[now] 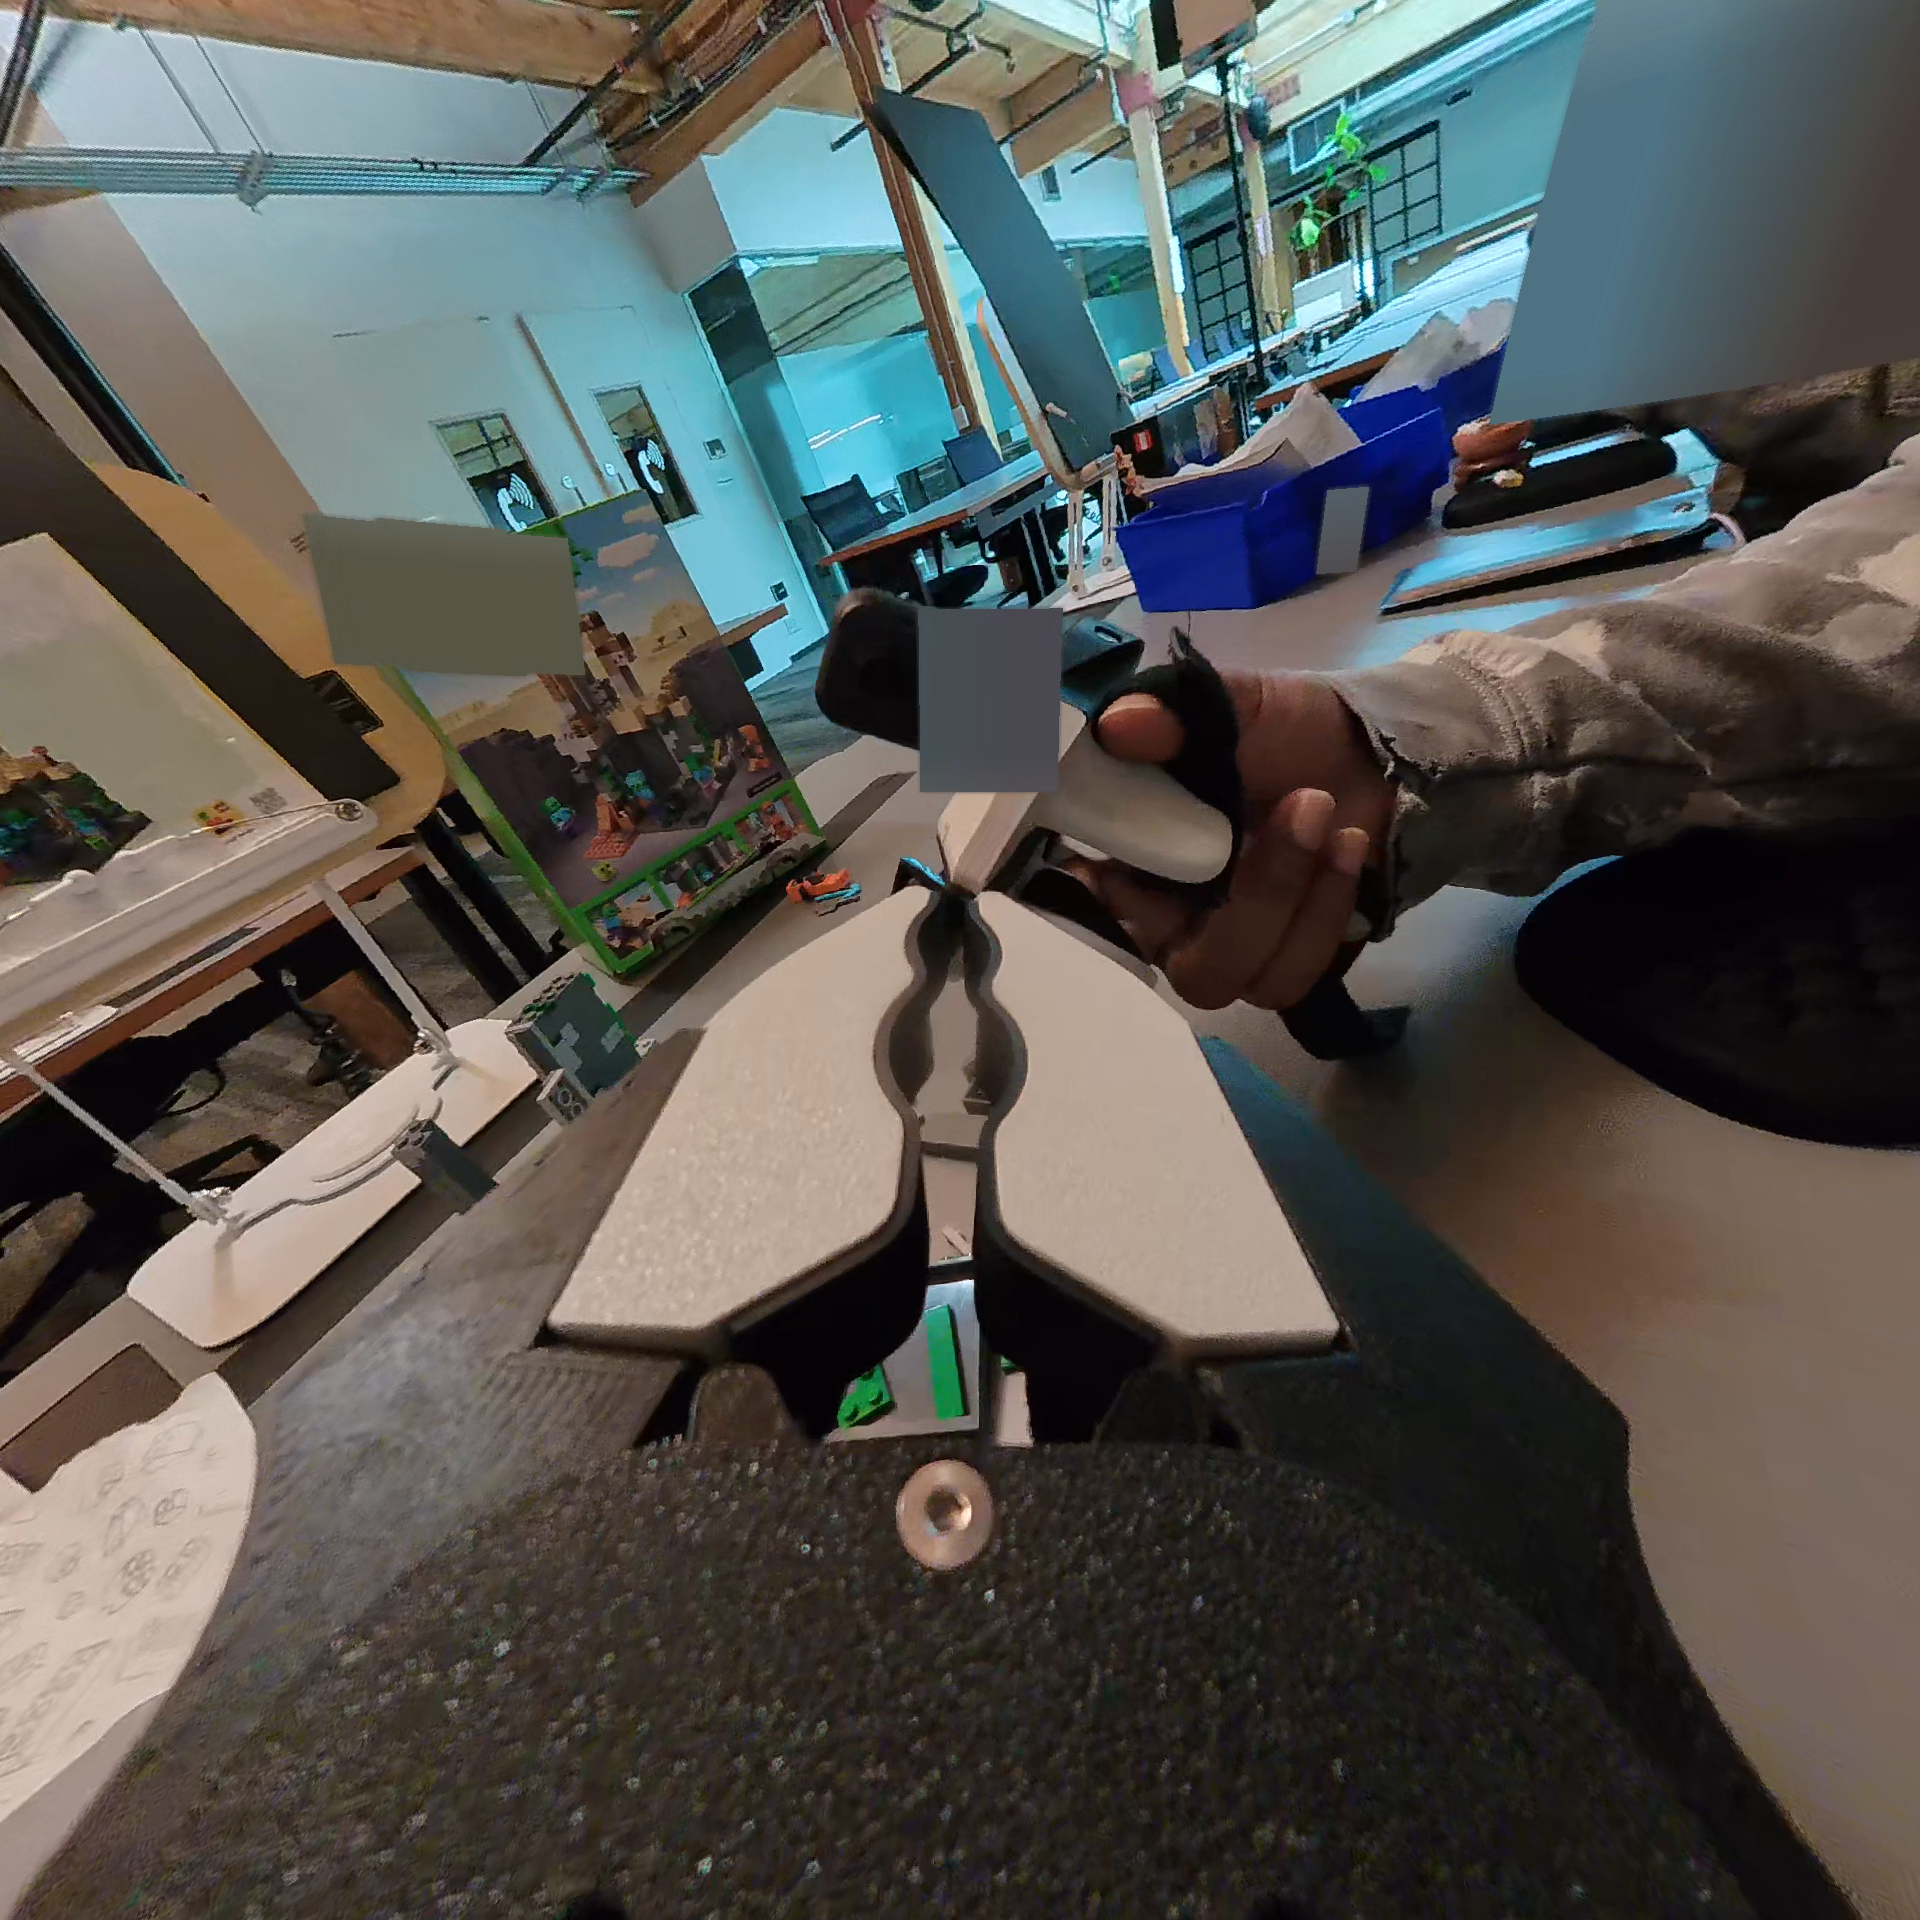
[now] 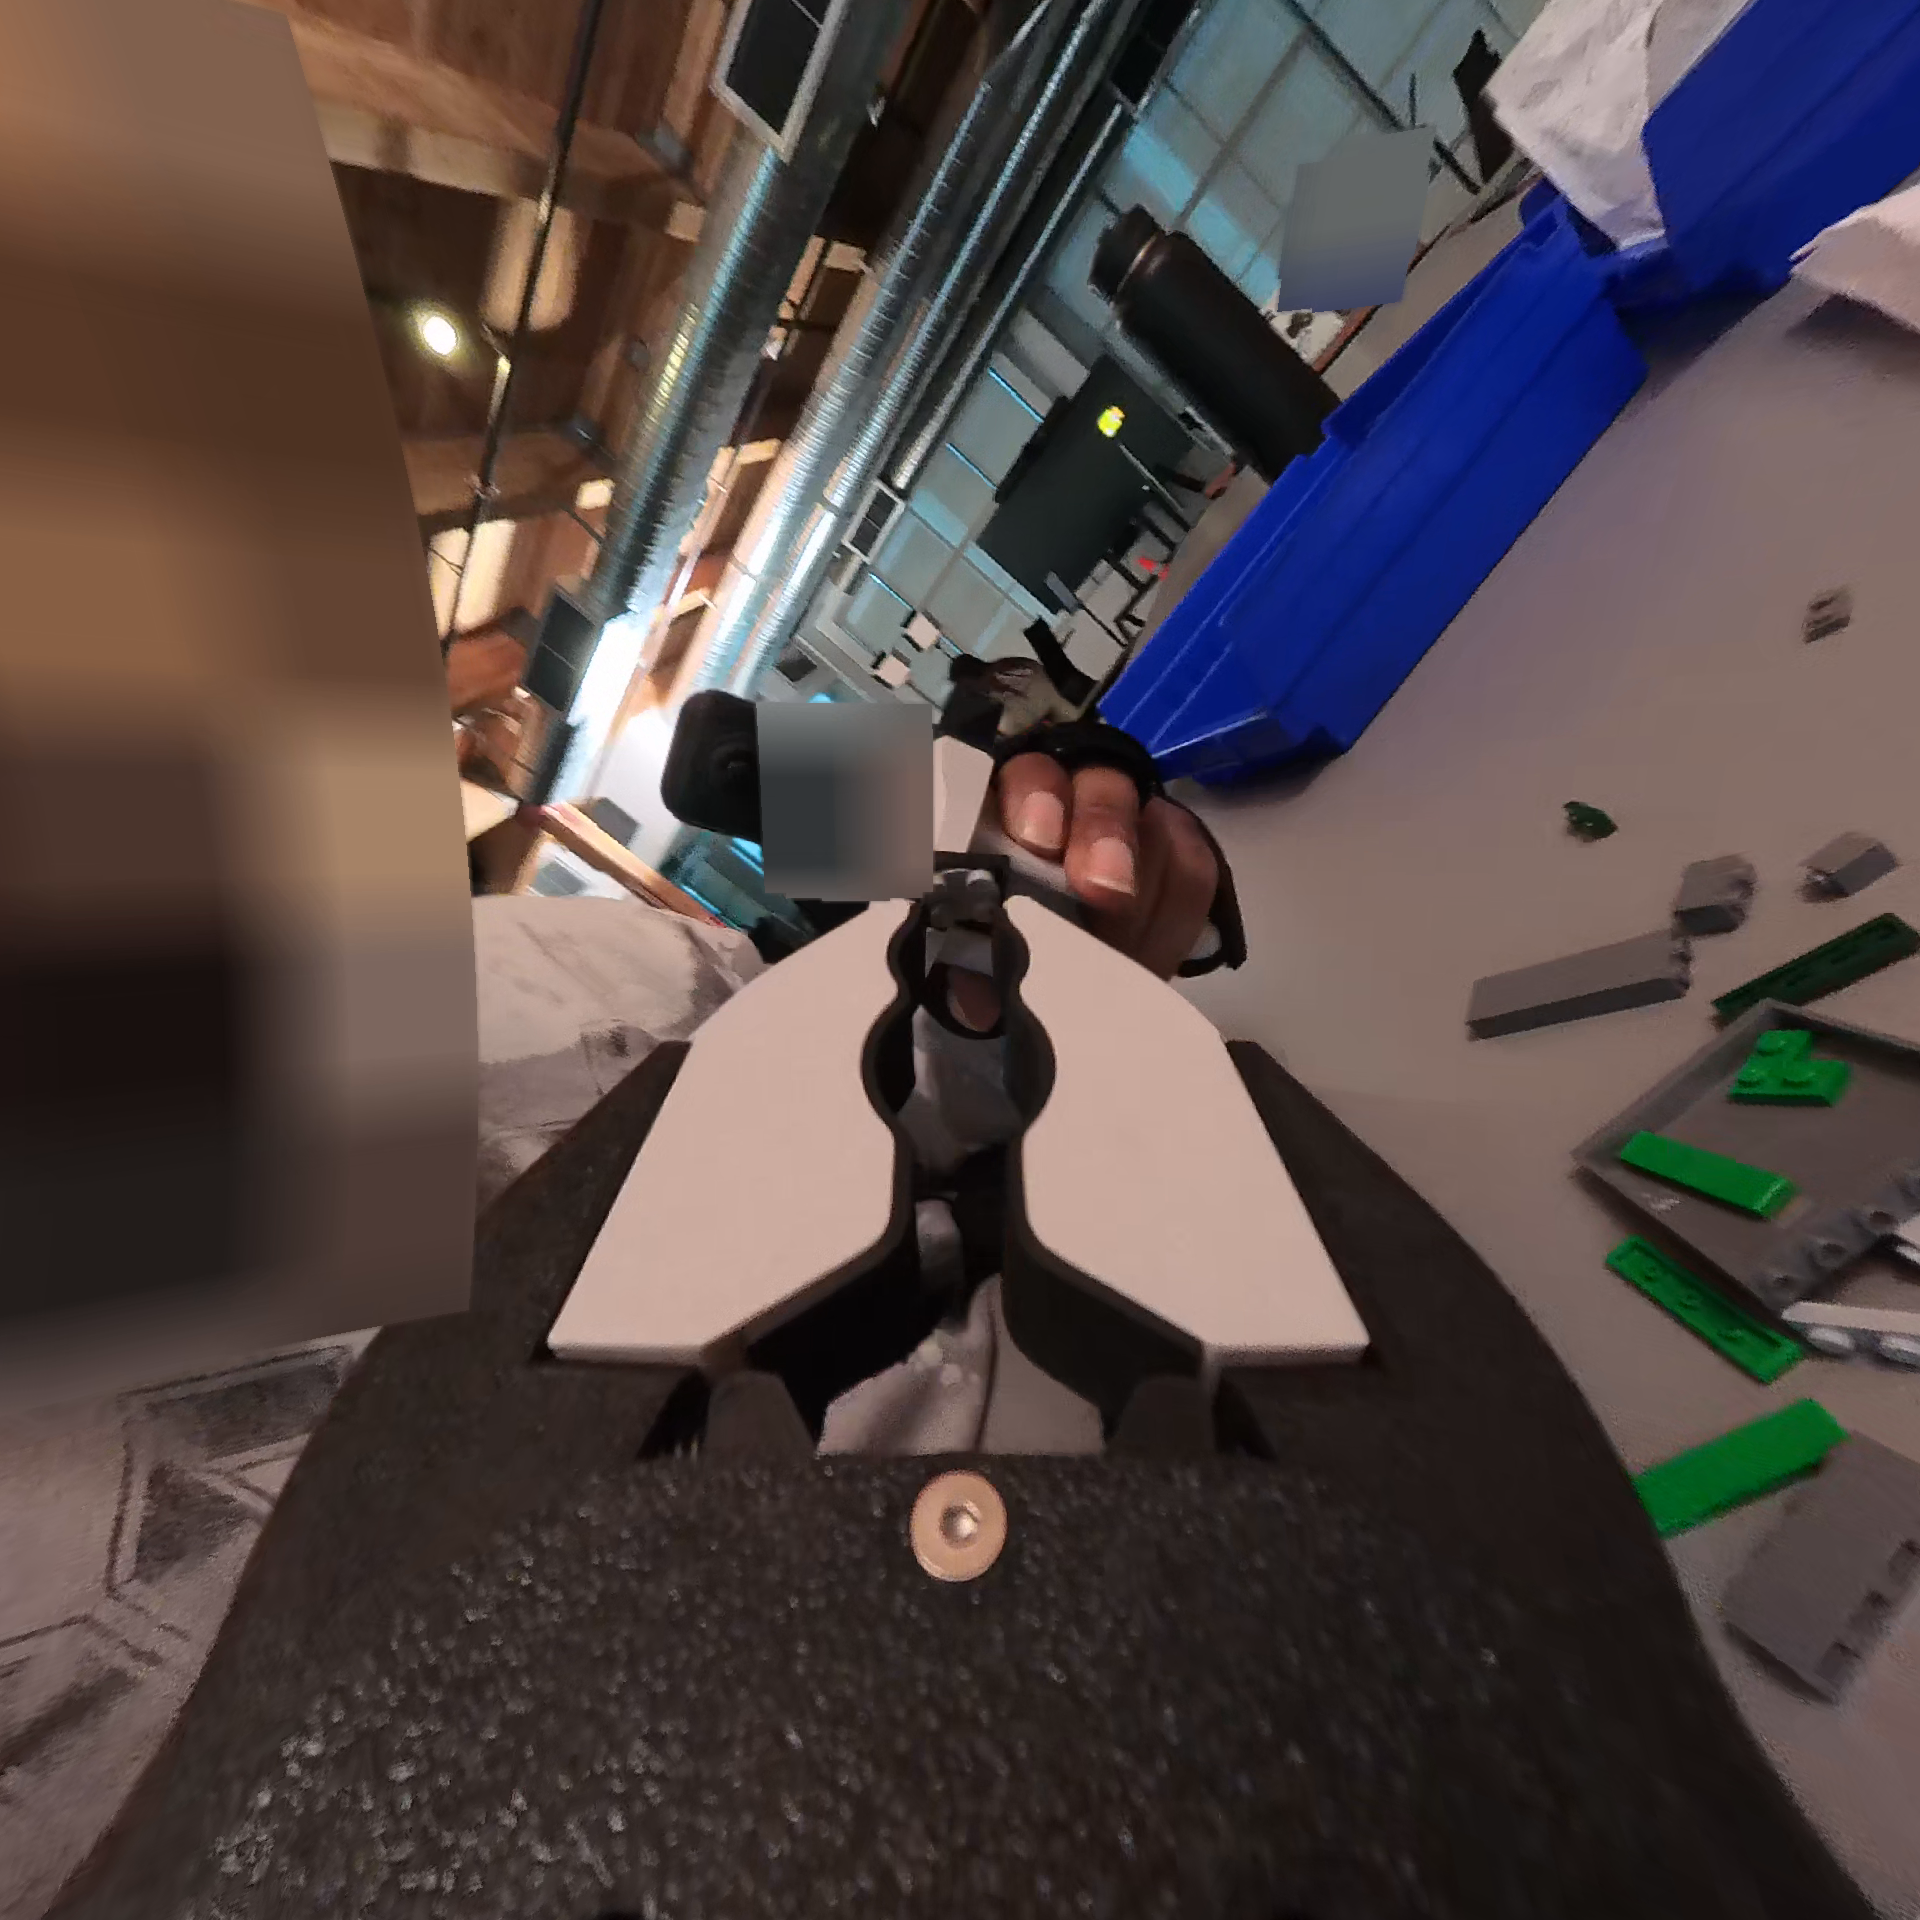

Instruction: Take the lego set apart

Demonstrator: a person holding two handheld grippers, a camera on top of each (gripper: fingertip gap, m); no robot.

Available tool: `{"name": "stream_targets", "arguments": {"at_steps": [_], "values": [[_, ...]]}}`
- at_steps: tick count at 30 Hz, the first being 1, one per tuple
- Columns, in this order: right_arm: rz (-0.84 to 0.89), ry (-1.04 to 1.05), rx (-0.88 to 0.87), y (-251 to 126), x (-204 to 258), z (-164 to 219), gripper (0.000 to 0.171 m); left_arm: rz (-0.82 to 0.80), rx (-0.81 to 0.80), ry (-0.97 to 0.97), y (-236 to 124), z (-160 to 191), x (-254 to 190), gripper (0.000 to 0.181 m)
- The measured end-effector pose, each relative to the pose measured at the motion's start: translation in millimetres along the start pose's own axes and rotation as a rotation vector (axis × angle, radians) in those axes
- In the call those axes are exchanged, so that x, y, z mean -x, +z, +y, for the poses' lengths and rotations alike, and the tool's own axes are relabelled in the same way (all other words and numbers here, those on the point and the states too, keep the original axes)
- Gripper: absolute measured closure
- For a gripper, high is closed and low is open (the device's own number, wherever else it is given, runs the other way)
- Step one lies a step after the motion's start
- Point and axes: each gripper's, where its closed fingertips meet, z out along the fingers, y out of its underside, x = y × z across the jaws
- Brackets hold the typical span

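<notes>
In the left wrist view, the left gripper (image 1: 951,914) has its tips pinched on a small dark piece (image 1: 948,906) at twelve o'clock, meeting the right gripper's tip. In the right wrist view, the right gripper (image 2: 958,906) clamps a small grey lego piece (image 2: 961,894); loose grey and green plates (image 2: 1704,1169) lie on the table (image 2: 1455,831) at three o'clock.

Open office with white walls (image 1: 343,270), exposed timber beams (image 1: 343,36) and silver ducts (image 2: 717,343) overhead; a ceiling lamp (image 2: 438,332) glows, rows of desks (image 1: 935,509) and dark chairs (image 1: 852,509) run toward grid-paned windows (image 1: 1403,187)
</notes>
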Motion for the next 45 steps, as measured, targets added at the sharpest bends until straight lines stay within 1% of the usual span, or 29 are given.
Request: {"name": "stream_targets", "arguments": {"at_steps": [6,17,24,28,34,41,45], "values": [[0.016,0.017,-0.043,-7,-6,-6,0.164,0.008,-0.014,-0.026,0,-2,0,0.178],[0.056,-0.065,-0.003,-5,-1,-3,0.162,0.018,-0.034,-0.033,0,-4,-1,0.178],[-0.002,-0.047,0.005,-4,9,-2,0.163,0.072,-0.067,-0.004,-3,-10,-10,0.178],[0.006,-0.044,0.027,-4,8,1,0.164,0.064,-0.054,0.034,-3,-8,-10,0.178],[-0.004,-0.033,0.049,-3,8,6,0.166,0.11,-0.026,0.067,-5,-4,-16,0.178],[0.023,-0.071,0.104,-2,7,13,0.167,0.167,0.016,0.113,-5,1,-28,0.18],[0.025,-0.088,0.115,-2,8,14,0.169,0.156,0.018,0.141,-5,0,-28,0.181]]}}
